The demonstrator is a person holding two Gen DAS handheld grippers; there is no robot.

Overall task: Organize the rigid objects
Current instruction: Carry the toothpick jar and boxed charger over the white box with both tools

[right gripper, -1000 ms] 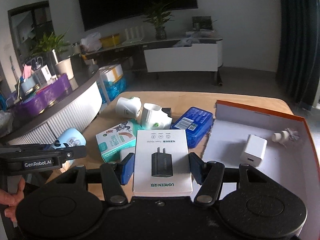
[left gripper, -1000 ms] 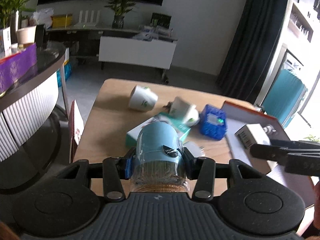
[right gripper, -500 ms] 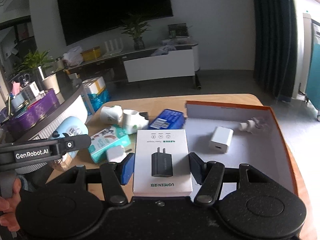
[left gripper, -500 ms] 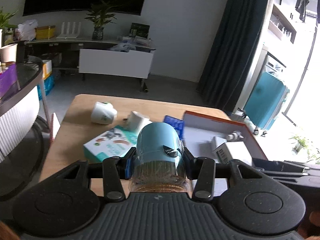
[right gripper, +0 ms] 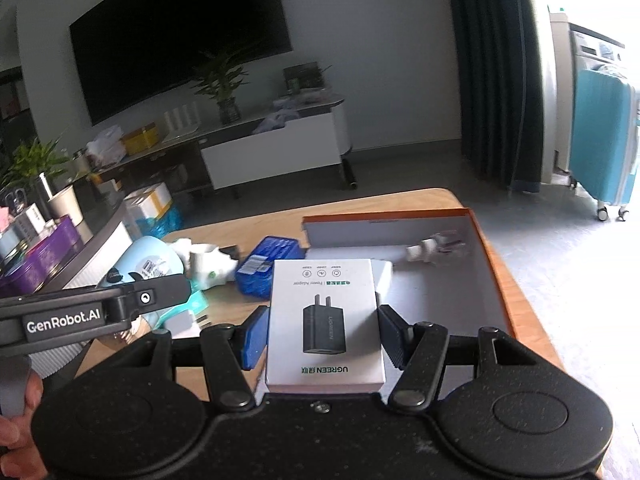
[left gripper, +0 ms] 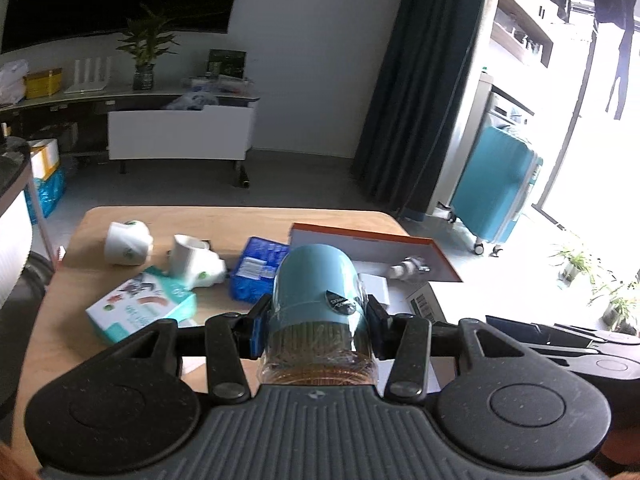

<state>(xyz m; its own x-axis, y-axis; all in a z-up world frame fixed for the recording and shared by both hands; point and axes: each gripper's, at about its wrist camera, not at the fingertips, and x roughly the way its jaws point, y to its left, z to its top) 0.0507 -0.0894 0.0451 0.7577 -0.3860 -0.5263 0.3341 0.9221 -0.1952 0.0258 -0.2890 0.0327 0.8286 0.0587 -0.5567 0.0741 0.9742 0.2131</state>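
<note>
left gripper (left gripper: 316, 320) is clamped on a blue-lidded jar (left gripper: 318, 308), its 2 blue pads pressed to the jar's sides, held above the near edge of a wooden table (left gripper: 72, 320). the jar's clear lower part shows thin sticks packed inside, and a dark sticker sits on the lid. right gripper (right gripper: 322, 336) is clamped on a white charger box (right gripper: 324, 320), which bears a black plug picture and the word "ugreen", held above the near left part of an orange-rimmed tray (right gripper: 492, 280).

in the left wrist view the tray (left gripper: 440, 258) lies at 1 o'clock from the jar. inside it are a white adapter (left gripper: 376, 288) just beyond the jar and a small white fitting (left gripper: 408, 268) near the far wall. at 11 o'clock from the jar a blue box (left gripper: 256, 272) rests on the table beside the tray. farther left are 2 tipped white cups (left gripper: 128, 242), the nearer one (left gripper: 192, 262) touching a teal-and-white carton (left gripper: 140, 312) that lies at 9 o'clock from the jar.

in the right wrist view the left gripper (right gripper: 120, 308) shows at 9 o'clock, with the jar (right gripper: 148, 264) seen behind it, and a small white plug (right gripper: 182, 322) lies on the table below it.
</note>
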